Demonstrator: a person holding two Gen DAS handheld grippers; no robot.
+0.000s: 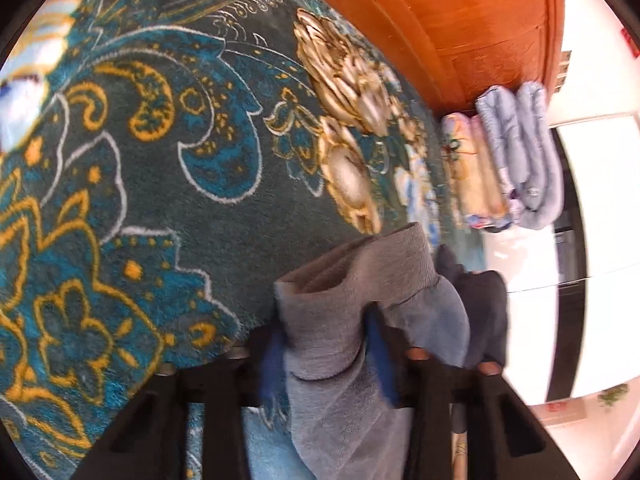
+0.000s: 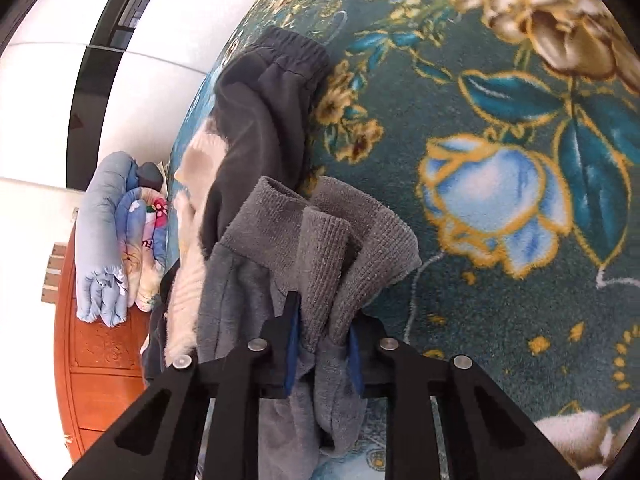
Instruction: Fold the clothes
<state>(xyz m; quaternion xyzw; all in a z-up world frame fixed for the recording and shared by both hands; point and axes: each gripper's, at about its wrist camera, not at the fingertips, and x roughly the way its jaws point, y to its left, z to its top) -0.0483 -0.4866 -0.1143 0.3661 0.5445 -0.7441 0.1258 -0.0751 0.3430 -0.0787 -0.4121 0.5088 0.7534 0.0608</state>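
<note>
Teal plush blanket (image 1: 168,168) with gold paisley and big gold and blue flowers covers the bed. Orange-brown carved wooden headboard (image 1: 472,28) at one end — rolled quilts stacked against it: pale blue roll (image 2: 100,240) and a floral-print roll (image 2: 148,248) just beside it. White glossy wall panels (image 1: 592,200) with black strips (image 2: 90,92) between. Bright, even light.

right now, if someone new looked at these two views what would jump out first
The loud teal blanket with gold and blue flowers fills most of both views. Against it, each gripper pinches a ribbed cuff of the grey garment: the left gripper low in its view, the right gripper likewise. Off to the side, folded pale blue and floral bedding sits stacked by an orange wooden board.
</note>
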